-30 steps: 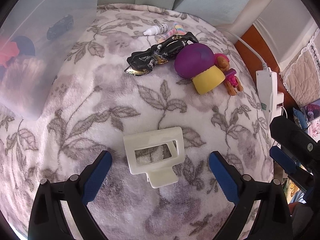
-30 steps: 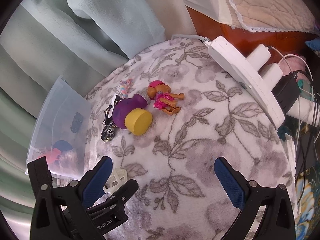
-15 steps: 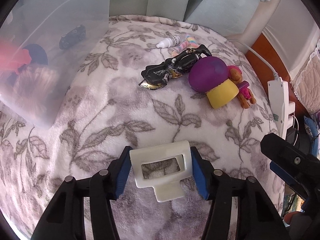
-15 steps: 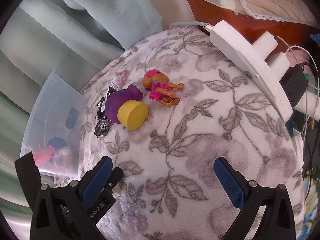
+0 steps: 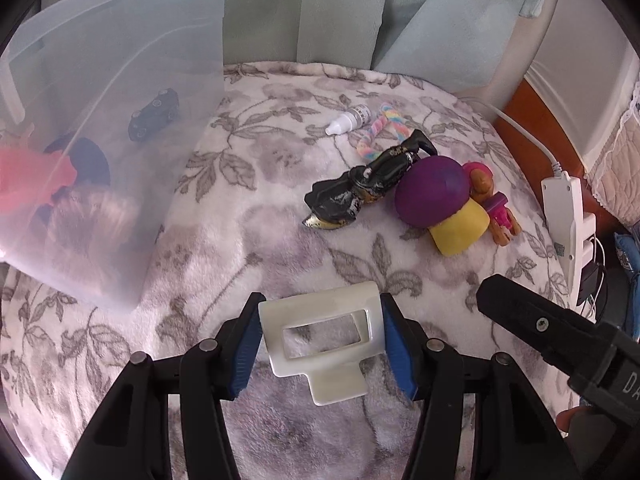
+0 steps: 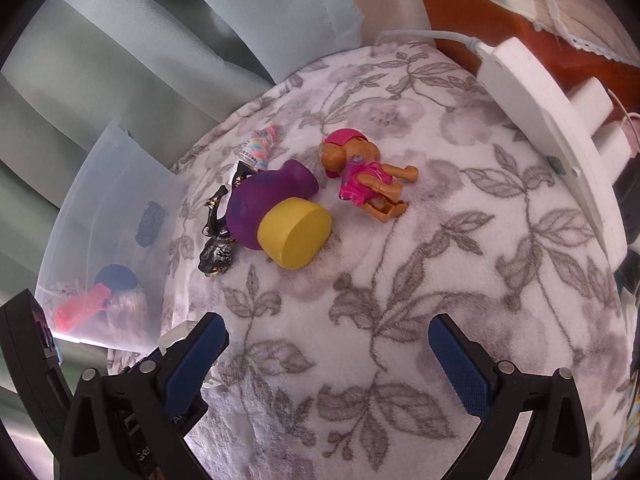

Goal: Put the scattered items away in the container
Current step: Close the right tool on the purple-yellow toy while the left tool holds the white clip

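Note:
My left gripper (image 5: pixel 322 334) is shut on a white hair clip (image 5: pixel 320 330), holding it by its two sides just above the floral blanket (image 5: pixel 248 240). The clear plastic container (image 5: pixel 120 128) stands to the left, with a toy car (image 5: pixel 154 114) and other items inside. Scattered ahead are a black and gold figure (image 5: pixel 364 182), a purple and yellow toy (image 5: pixel 440 206), a pink and orange doll (image 6: pixel 366 178), a dropper bottle (image 5: pixel 348 119) and a rainbow rope (image 5: pixel 384 130). My right gripper (image 6: pixel 326 356) is open and empty over the blanket.
A white power strip (image 6: pixel 556 120) with plugs lies along the blanket's right edge. Pale green curtains (image 6: pixel 140 40) hang behind. The right gripper's body (image 5: pixel 560 344) shows at the lower right of the left wrist view.
My left gripper has shut on the white hair clip and lifted it slightly. My right gripper has moved a little closer to the toys and stays open.

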`<state>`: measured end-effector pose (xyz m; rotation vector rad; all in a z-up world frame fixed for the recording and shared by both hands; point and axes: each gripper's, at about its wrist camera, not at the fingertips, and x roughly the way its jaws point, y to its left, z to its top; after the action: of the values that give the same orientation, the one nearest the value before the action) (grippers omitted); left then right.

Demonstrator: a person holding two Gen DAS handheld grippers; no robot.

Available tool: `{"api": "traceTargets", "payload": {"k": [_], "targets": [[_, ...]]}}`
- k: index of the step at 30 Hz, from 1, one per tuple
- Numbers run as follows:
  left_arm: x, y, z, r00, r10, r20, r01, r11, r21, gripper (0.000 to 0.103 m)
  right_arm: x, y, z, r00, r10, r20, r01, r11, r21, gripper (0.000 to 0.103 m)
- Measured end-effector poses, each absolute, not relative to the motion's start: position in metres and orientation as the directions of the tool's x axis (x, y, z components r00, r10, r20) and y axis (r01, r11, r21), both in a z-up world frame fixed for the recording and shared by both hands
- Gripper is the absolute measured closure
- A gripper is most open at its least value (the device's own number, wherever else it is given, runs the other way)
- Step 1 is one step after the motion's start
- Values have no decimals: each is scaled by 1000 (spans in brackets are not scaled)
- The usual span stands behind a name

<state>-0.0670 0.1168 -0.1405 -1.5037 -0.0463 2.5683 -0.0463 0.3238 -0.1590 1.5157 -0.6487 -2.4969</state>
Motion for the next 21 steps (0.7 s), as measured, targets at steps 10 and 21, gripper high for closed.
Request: {"api": "traceTargets", "payload": {"k": [10,21], "targets": [[-80,114,-141,-477,151,-865,-126,-987,-103,45,-76,308,-166,-472,-375,-798,5,-906,423,12],[-81,115,-158,-443,134,-886,-118,-989,-90,45,-103,308,-169,-495,-372,-785,85,-920,382,21]]}}
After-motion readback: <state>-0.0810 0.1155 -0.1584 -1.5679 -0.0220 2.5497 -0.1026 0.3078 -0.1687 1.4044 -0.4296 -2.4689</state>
